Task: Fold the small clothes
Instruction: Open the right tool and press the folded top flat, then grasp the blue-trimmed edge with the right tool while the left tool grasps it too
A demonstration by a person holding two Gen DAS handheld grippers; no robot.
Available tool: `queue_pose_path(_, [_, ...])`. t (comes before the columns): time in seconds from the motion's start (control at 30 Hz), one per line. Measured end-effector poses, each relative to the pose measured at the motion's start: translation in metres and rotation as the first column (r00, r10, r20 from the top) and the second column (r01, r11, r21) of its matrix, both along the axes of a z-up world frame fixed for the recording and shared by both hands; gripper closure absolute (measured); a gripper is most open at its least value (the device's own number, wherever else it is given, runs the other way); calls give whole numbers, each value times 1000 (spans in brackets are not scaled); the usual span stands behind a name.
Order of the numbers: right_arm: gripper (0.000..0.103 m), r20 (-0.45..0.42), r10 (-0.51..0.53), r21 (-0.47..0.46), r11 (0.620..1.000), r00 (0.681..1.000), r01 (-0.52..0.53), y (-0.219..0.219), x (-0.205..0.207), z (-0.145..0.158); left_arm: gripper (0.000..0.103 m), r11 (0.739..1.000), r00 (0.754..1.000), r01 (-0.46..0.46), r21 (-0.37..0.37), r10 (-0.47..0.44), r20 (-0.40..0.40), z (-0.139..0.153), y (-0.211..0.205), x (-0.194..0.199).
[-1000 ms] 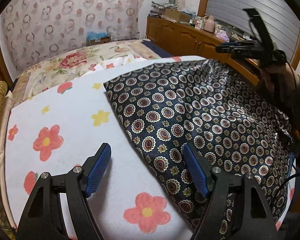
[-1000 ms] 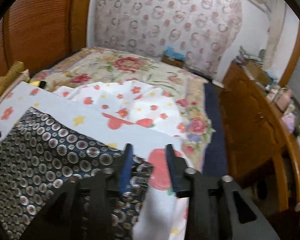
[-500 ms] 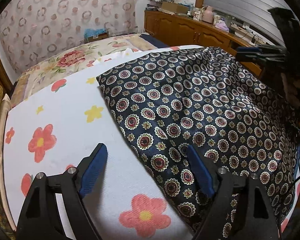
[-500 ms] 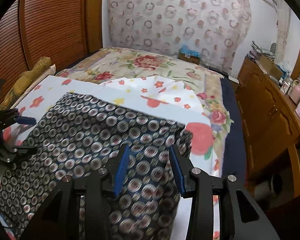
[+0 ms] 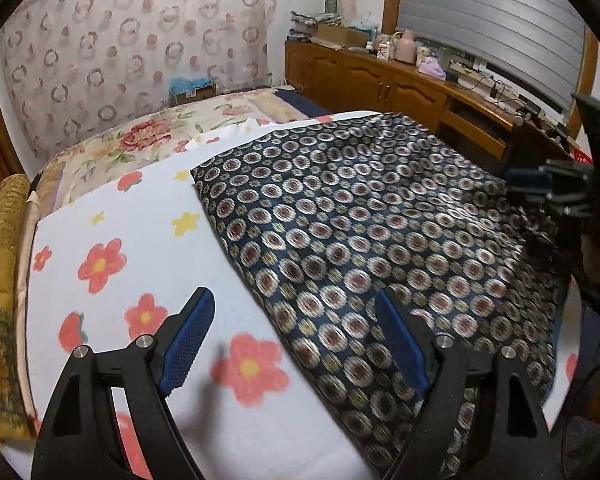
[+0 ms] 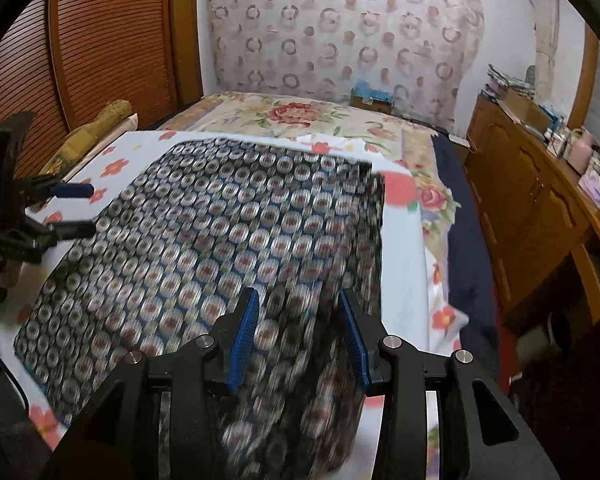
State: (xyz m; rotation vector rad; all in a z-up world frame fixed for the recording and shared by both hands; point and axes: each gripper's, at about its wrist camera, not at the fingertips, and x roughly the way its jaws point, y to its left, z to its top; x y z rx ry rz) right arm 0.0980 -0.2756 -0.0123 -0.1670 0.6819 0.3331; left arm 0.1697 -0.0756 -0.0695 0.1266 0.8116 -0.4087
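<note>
A dark navy cloth (image 5: 360, 220) printed with round medallions lies spread on a white sheet with red flowers (image 5: 100, 264). My left gripper (image 5: 292, 300) hovers open over the cloth's near left edge, one finger above the sheet and one above the cloth. From the right wrist view the cloth (image 6: 220, 220) fills the middle, and its right side drapes in a fold. My right gripper (image 6: 299, 300) stands over that near right part with its jaws apart, blurred fabric showing below them. Each gripper shows in the other's view: right gripper (image 5: 540, 196), left gripper (image 6: 80, 210).
A floral quilt (image 5: 148, 140) covers the far end of the bed before a patterned curtain (image 5: 140, 40). A cluttered wooden cabinet (image 6: 540, 184) runs along the right side. A yellow cushion (image 5: 0, 248) and slatted wooden doors (image 6: 100, 40) border the left.
My right gripper drew back from the cloth's far right corner along its right side and sank a little. The left jaws spread slightly and the left hand shifted a little.
</note>
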Motion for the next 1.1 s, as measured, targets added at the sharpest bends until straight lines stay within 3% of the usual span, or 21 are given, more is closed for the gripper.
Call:
queue_pose_path(0.23, [61, -60, -4, 33, 999, 998, 6, -18, -49, -15, 20, 1000, 1000, 9, -13, -9, 27, 6, -6, -38])
queue_pose_path(0.43, [61, -56, -27, 25, 999, 998, 29, -27, -68, -14, 20, 999, 1000, 6, -33, -6, 8, 0, -4, -52])
queue_pose_path(0.6, [82, -70, -13, 66, 998, 997, 17, -21, -58, -18, 20, 999, 1000, 0, -41, 0, 0, -4, -1, -56])
queue_pose_path(0.83, [82, -79, -27, 83, 996, 996, 33, -18, -56, -27, 20, 999, 1000, 12, -53, -12, 3, -5, -3, -63])
queue_pose_path(0.87, [81, -72, -29, 78, 996, 997, 35, -16, -57, -26, 20, 999, 1000, 13, -53, -13, 4, -5, -3, -64])
queue_pose_path(0.93, [63, -63, -25, 65, 997, 998, 29, -10, -58, -25, 20, 998, 1000, 15, -54, -14, 7, -5, -4, -66])
queue_pose_path(1.0, [54, -70, -16, 52, 998, 997, 19, -3, -57, -27, 20, 998, 1000, 16, -58, -15, 5, -5, -4, -66])
queue_pose_path(1.1, [54, -75, -14, 0, 1000, 997, 14, 7, -56, -32, 20, 998, 1000, 16, -63, -16, -2, -7, -3, -68])
